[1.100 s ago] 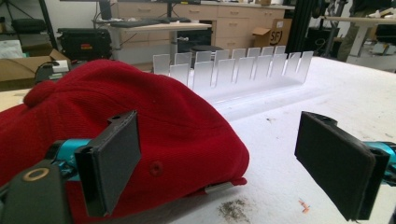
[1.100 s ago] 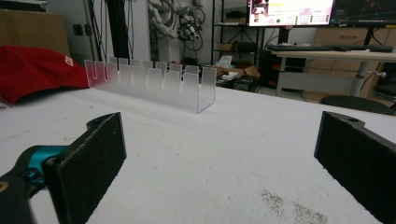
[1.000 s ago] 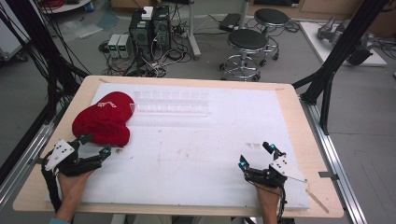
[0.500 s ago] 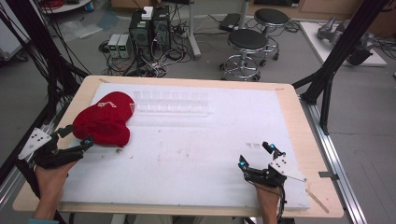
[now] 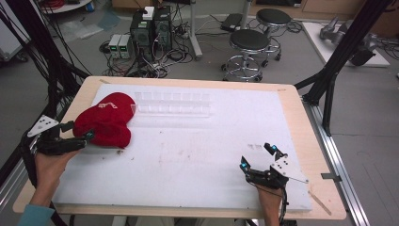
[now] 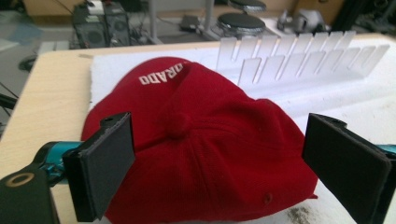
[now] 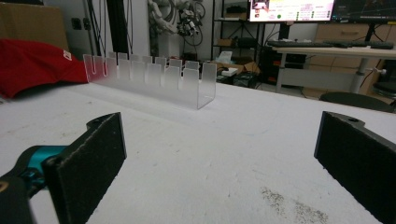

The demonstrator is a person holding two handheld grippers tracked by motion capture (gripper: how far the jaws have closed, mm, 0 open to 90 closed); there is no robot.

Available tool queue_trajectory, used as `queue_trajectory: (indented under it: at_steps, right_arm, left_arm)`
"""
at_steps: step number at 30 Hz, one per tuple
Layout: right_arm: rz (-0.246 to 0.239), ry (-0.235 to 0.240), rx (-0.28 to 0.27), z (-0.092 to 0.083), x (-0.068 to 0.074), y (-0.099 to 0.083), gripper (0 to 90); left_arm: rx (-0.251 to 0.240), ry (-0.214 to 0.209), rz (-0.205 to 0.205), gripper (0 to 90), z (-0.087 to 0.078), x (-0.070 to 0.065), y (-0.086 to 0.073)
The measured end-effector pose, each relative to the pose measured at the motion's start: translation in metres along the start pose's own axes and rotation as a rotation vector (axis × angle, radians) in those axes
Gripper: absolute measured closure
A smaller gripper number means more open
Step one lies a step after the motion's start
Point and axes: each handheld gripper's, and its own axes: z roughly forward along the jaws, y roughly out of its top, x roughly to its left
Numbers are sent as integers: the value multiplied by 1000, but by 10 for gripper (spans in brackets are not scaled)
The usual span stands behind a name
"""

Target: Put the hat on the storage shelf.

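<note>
A red cap with white lettering lies at the left of the white board. My left gripper hovers at the cap's left edge and points at it. Its jaws have just been opening and now stand wide, with nothing pressed between them. In the left gripper view the red cap lies just beyond the two black pads. My right gripper rests open near the board's front right, with bare board between its pads.
A clear slotted acrylic rack stands at the back of the board, right of the cap; it also appears as the rack ahead of the right gripper. Stools and computer boxes stand on the floor beyond the table.
My left gripper has drawn back from the cap toward the table's left edge and risen a little. The cap stays on the board. The right gripper has not moved.
</note>
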Motion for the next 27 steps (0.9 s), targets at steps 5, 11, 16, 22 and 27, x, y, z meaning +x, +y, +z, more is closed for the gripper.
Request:
queue_trajectory:
  at_steps: [5, 11, 16, 22, 27]
  right_arm:
    - [2, 0, 3, 0, 1, 0, 10]
    - [-1, -1, 4, 0, 1, 0, 10]
    - [3, -1, 2, 0, 1, 0, 10]
    - [3, -4, -1, -1, 0, 0, 10]
    - [0, -4, -2, -1, 0, 0, 10]
  left_arm:
    - [60, -1, 26, 103, 6, 4, 6]
    - [152, 15, 23, 108, 15, 11, 6]
    - [193, 19, 15, 138, 21, 11, 4]
    - [230, 14, -22, 275, 29, 12, 2]
    - [245, -7, -92, 432, 32, 17, 1]
